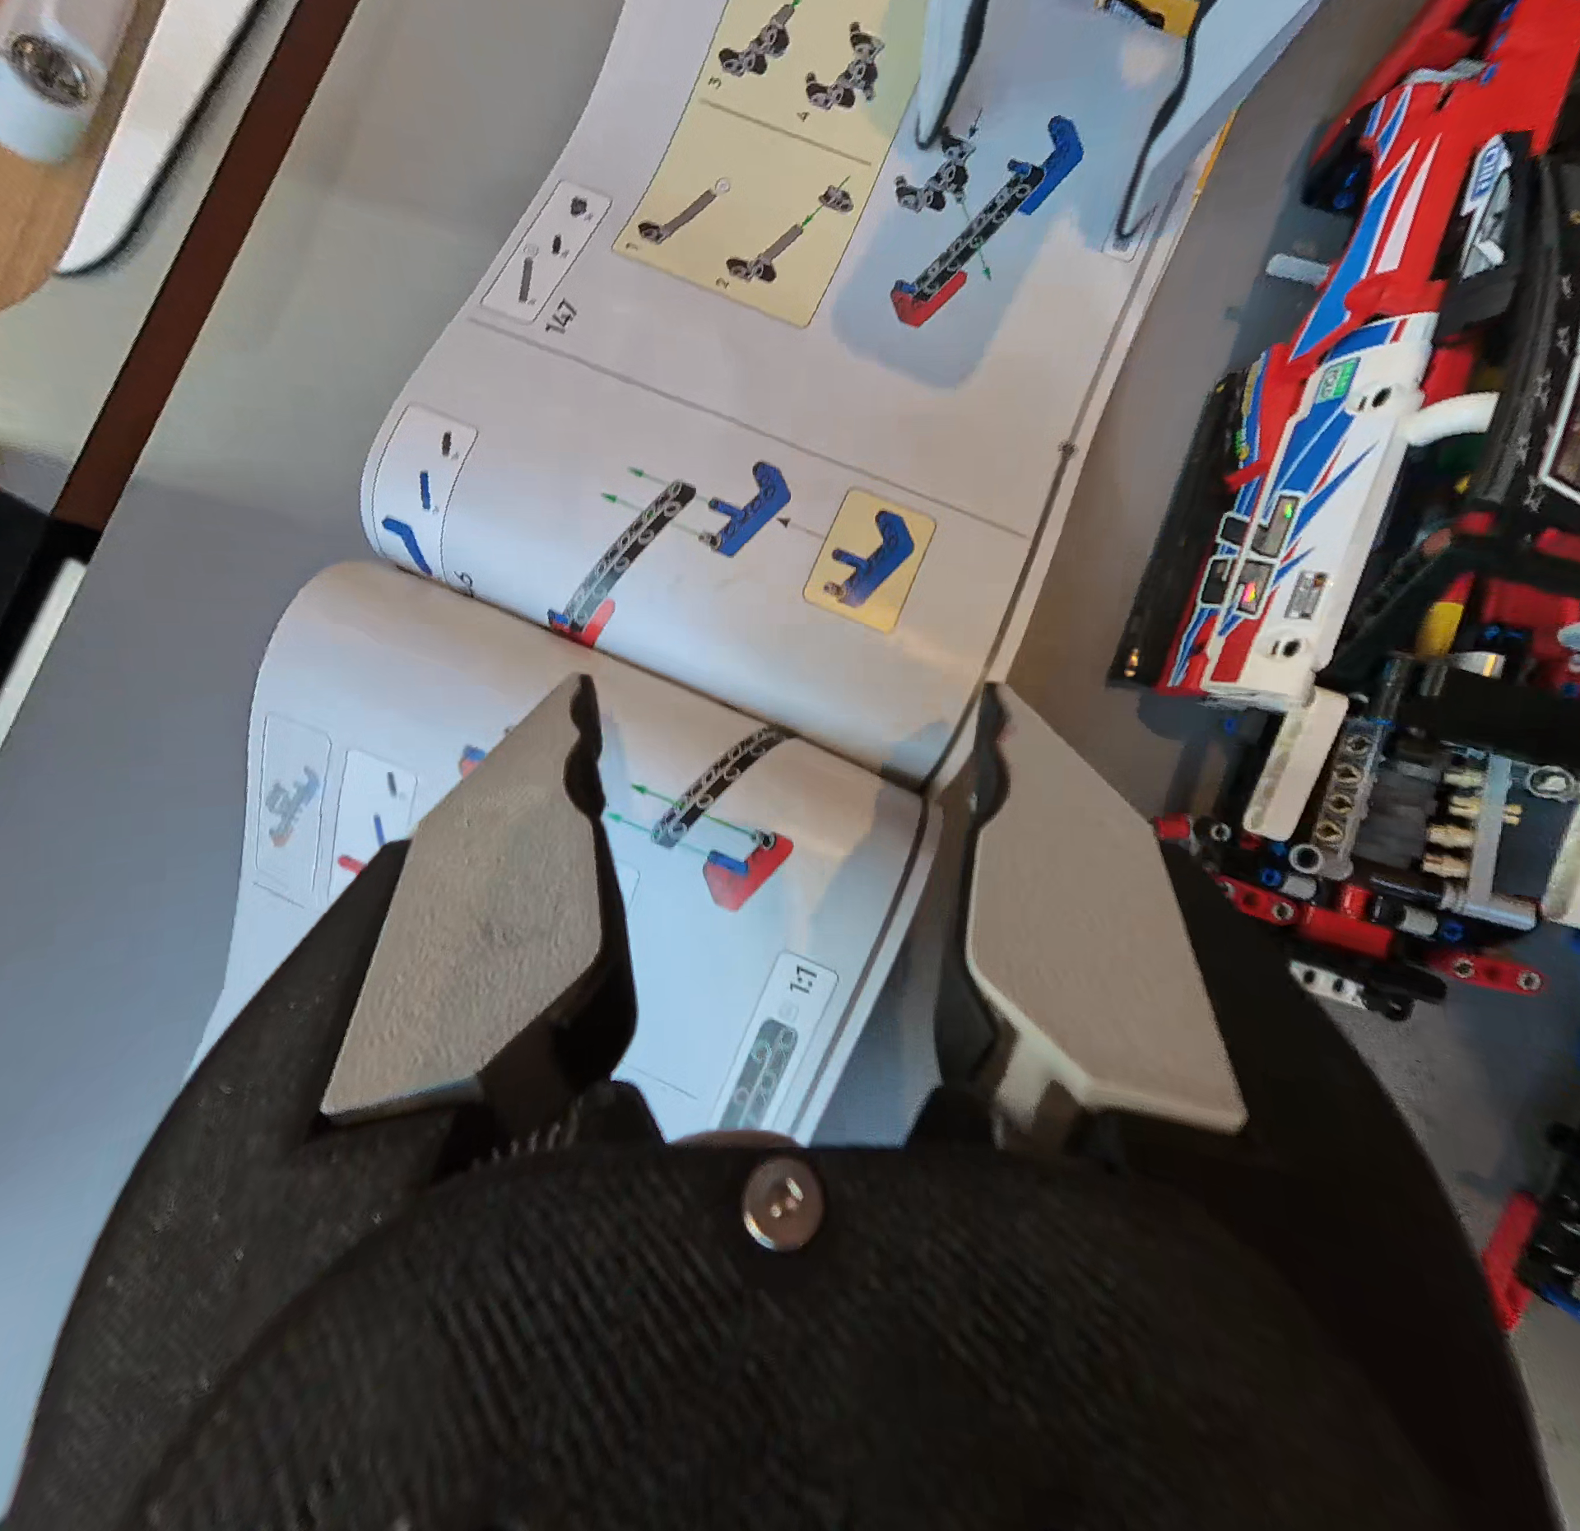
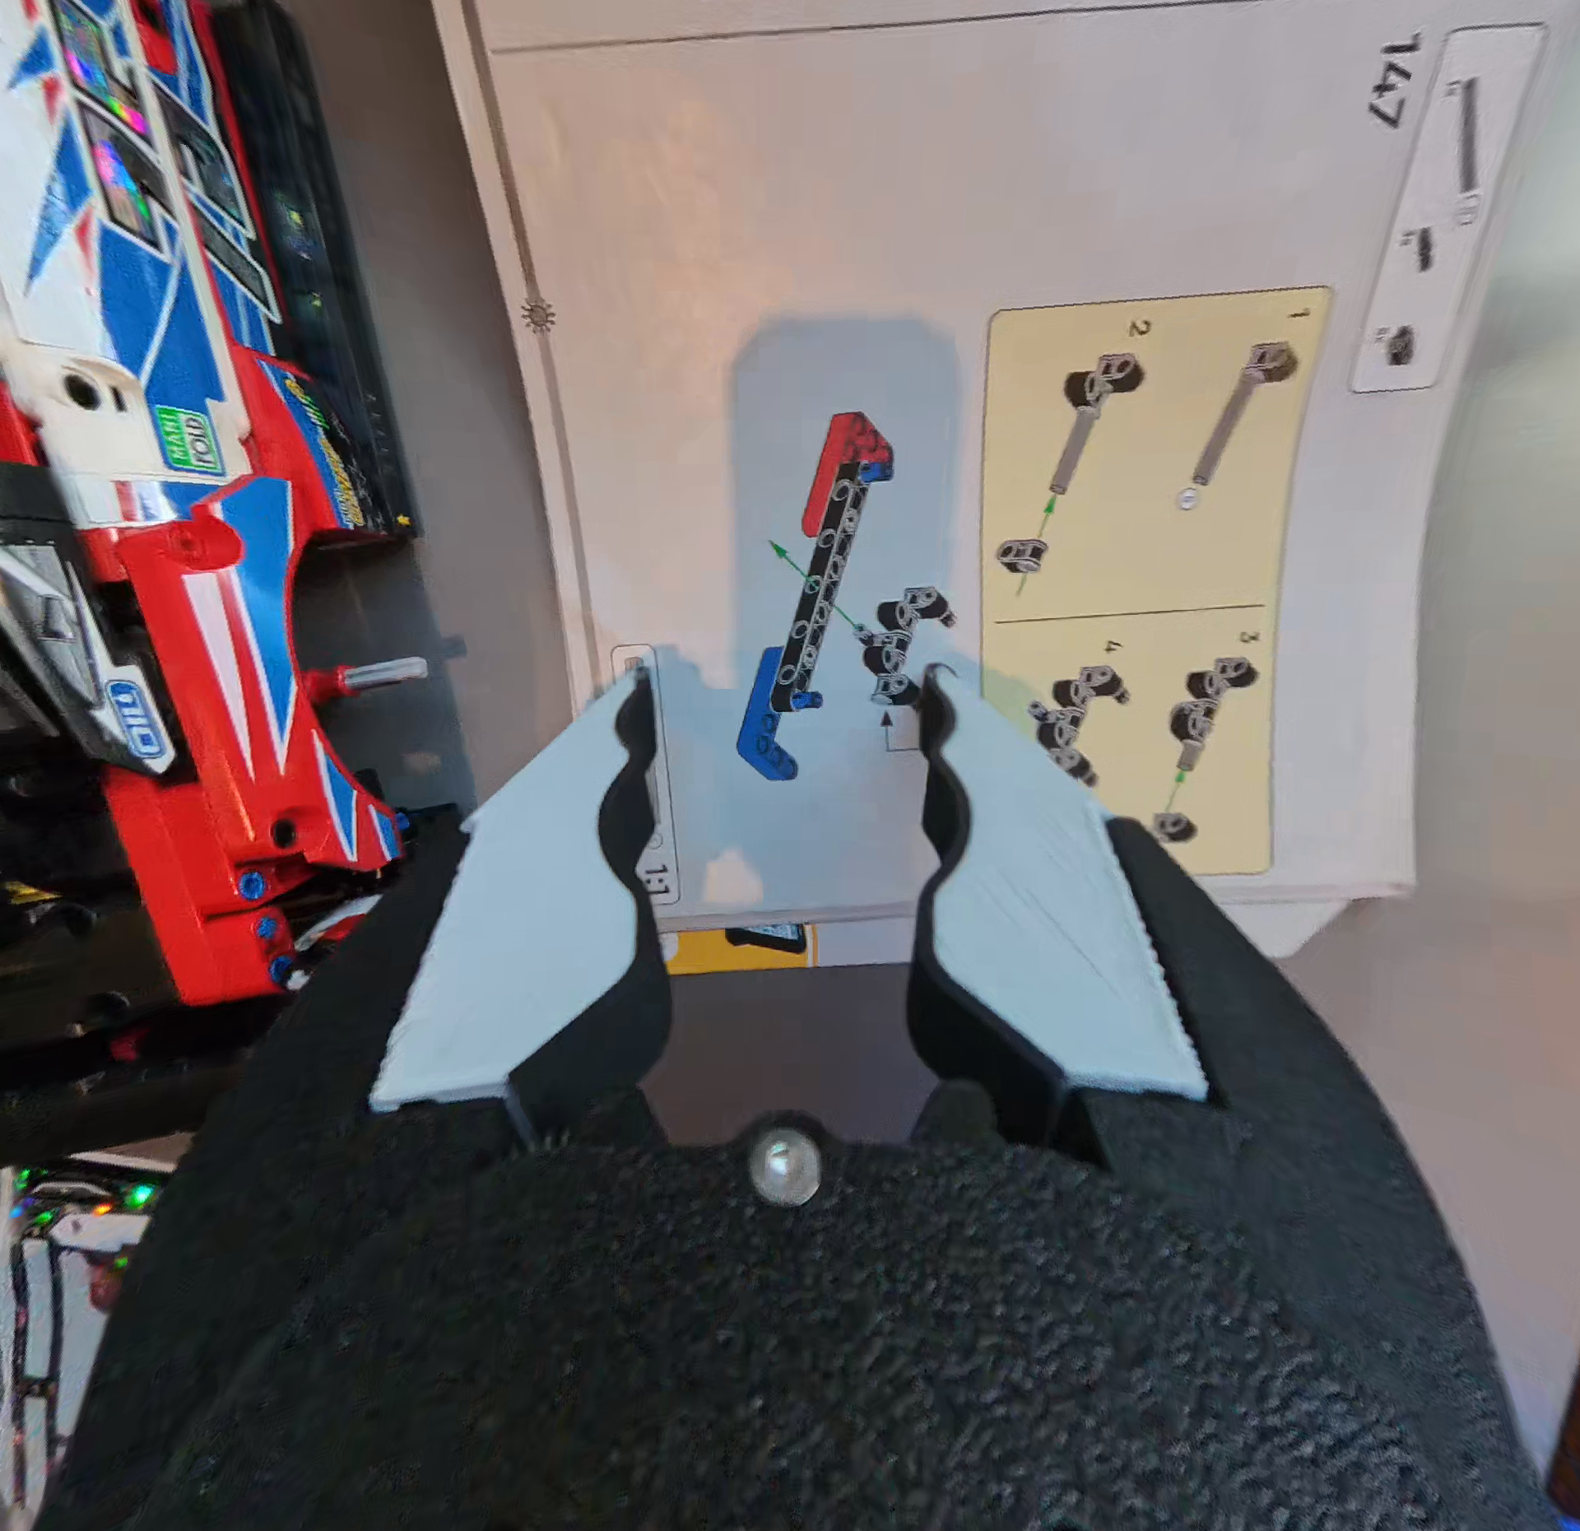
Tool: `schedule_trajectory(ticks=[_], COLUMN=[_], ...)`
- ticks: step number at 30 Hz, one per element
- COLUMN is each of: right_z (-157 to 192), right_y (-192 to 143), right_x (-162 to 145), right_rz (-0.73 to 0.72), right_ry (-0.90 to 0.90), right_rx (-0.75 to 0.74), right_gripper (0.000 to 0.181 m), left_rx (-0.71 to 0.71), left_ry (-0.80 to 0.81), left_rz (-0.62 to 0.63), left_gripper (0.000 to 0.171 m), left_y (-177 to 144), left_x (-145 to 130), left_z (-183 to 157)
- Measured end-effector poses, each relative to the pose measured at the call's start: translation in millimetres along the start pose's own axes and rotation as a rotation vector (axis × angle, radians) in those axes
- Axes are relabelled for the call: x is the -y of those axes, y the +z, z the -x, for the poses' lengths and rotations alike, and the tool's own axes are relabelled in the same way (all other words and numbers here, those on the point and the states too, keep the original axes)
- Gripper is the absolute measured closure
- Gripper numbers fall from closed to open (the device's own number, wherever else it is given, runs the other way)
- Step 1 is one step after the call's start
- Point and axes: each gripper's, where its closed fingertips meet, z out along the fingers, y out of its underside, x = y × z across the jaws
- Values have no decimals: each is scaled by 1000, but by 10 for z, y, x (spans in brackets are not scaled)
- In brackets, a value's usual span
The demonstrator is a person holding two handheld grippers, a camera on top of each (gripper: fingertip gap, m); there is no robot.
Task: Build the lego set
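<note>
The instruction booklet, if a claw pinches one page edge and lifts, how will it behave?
The instruction booklet would probably flop: its open pages already bulge and curl. It looks light, so it may slide on the smooth grey table. Thin paper could crease or tear.

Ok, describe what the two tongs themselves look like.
Left tongs: a ribbed black body with a silver screw, and grey angular fingers with wavy black inner edges. Right tongs: a grainy black body with a shiny screw, and paler fingers with the same wavy black edges. No cables or sleeves show.
</note>
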Motion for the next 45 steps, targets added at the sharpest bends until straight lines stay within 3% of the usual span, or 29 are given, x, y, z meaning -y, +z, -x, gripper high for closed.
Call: schedule_trajectory(ticks=[6, 11, 16, 26, 35, 41, 43, 45], right_z=[10, 103, 102, 51, 49, 95, 150, 215], right_y=[3, 1, -15, -199, -322, -429, -493, -564], right_x=[-3, 35, 27, 97, 182, 280, 389, 542], right_rz=[-62, -69, -31, -21, -40, -43, -67, -97], right_ry=[-27, -42, 20, 139, 222, 281, 317, 348], right_rx=[18, 4, 23, 31, 61, 93, 139, 189], right_gripper=[123, 154, 158, 176, 180, 181, 181, 181], left_rx=[31, 59, 67, 42, 88, 187, 233, 302], left_ry=[-55, -72, -46, -28, 40, 229, 261, 281], left_rz=[0, 34, 35, -20, -113, -130, -106, -76], left_gripper=[85, 87, 90, 90, 92, 91, 101, 141], left_y=[112, -6, -230, -65, 103, 319, 406, 437], left_x=[-80, -146, -139, -103, 199, 532, 565, 562], left_z=[-93, -73, -99, -231, -374, -631, -629, -559])
